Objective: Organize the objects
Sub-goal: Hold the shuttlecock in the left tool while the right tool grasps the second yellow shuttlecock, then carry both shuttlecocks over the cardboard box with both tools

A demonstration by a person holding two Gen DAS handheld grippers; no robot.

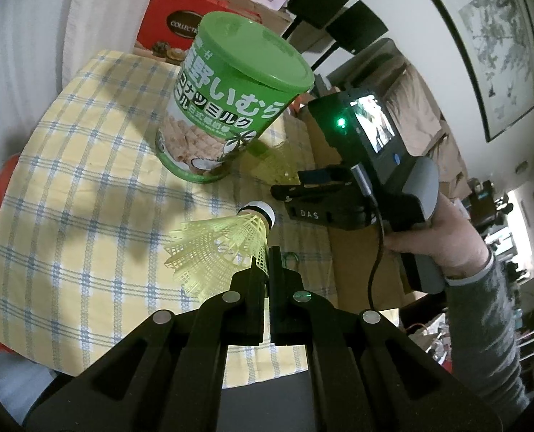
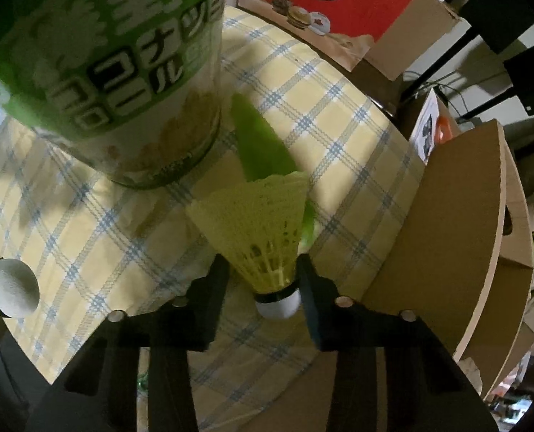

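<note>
A yellow plastic mesh shuttlecock with a white cork is pinched by its skirt in the pressed-together left gripper, above the checked yellow-and-blue tablecloth. A second yellow shuttlecock lies near the cloth's right edge between the right gripper's jaws, which look nearly closed on its cork; contact cannot be confirmed. Collection appears under way. Opening the lidded green snack tin, printed in Japanese, is probably called for next. "COLLECTION" is read on the red box.
</note>
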